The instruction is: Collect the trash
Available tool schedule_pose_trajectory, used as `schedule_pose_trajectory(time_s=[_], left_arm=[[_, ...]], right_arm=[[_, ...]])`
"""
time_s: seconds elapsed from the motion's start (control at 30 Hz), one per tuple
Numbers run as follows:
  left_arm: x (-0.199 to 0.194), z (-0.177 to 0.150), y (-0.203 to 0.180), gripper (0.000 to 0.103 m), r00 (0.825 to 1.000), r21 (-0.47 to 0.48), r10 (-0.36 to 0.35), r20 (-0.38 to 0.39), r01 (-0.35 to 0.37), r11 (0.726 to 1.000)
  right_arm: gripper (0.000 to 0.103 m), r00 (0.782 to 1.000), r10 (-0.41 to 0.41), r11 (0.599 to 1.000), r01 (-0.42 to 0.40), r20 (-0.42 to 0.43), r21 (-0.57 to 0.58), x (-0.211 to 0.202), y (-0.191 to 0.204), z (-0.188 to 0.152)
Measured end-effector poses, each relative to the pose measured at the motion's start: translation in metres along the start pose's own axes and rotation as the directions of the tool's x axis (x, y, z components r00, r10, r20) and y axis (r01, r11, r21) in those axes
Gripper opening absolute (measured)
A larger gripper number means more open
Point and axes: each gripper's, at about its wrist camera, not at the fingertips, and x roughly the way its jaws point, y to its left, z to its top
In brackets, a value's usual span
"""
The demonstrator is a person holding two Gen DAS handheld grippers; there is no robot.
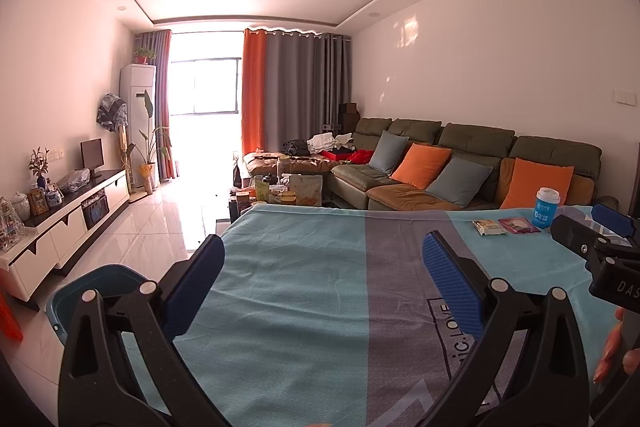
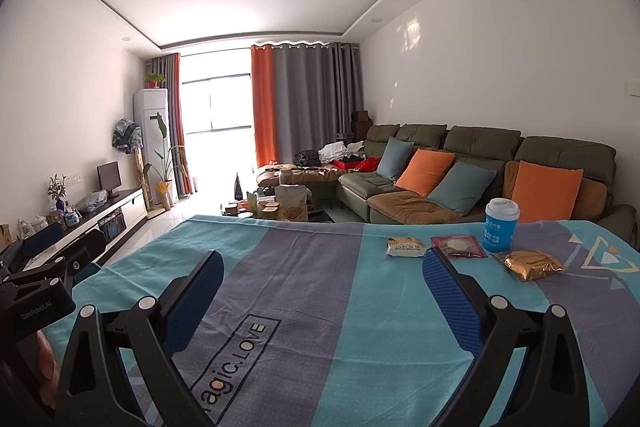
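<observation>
Lying on the far right of the striped cloth (image 2: 320,267) are four pieces of trash: a blue paper cup (image 2: 501,225) with a white lid, a pale wrapper (image 2: 405,247), a red packet (image 2: 458,246) and a crinkled gold packet (image 2: 530,264). Both the left gripper (image 1: 326,285) and the right gripper (image 2: 324,297) are held wide and empty above the cloth. A blue bin (image 1: 94,285) is seen at the table's left edge. A reach to the flat, slippery wrappers is judged to be called for.
</observation>
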Motion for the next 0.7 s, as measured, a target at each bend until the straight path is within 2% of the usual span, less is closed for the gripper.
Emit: schedule_pose_trajectory(time_s=[0.7], left_arm=[[0.0029,-0.0014,0.0,0.097,1.0,0.001,-0.003,-0.008,0.003,1.0]], right_arm=[[0.096,1.0,-0.001,1.0,0.001,-0.002,0.001,-0.0001,0.0001,-0.0001]])
